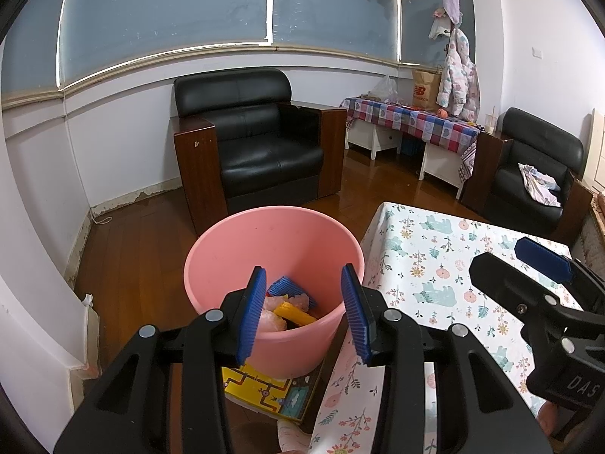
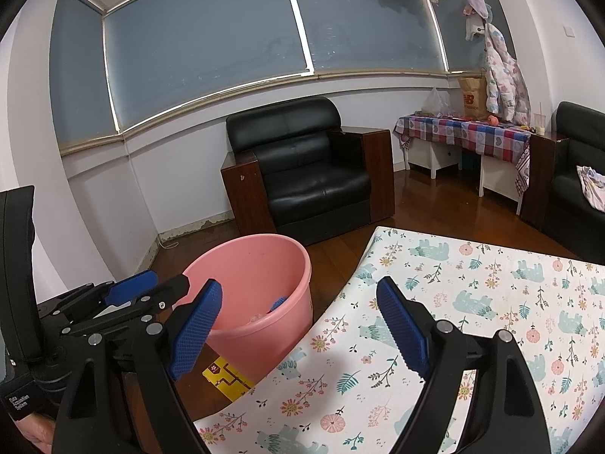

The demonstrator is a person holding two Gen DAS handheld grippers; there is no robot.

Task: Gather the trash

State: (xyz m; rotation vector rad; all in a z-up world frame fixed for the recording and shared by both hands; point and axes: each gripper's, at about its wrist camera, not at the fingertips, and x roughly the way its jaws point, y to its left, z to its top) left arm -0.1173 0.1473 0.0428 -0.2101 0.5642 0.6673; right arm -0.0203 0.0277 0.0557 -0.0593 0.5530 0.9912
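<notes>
hovering over the pink bucket (image 1: 274, 265), the left gripper (image 1: 304, 312) has its blue pads spread wide with nothing between them, so the step in hand looks like the end of a drop: the trash (image 1: 289, 308) lies at the bottom of the bucket, a heap of blue, yellow and pale pink scraps. the bucket stands on a yellow printed mat (image 1: 261, 387) on the wooden floor, just beside the corner of the table with the floral cloth (image 1: 446, 276). the right gripper (image 2: 298, 325) is also wide and empty, held above the cloth near that same corner, with the left one showing at its left side. no loose trash shows on the part of the cloth in view, so either the job is nearly done or more lies out of frame. next move, as i judge it: draw the left gripper back from the bucket, turn both toward the table, and look for another piece to pinch
</notes>
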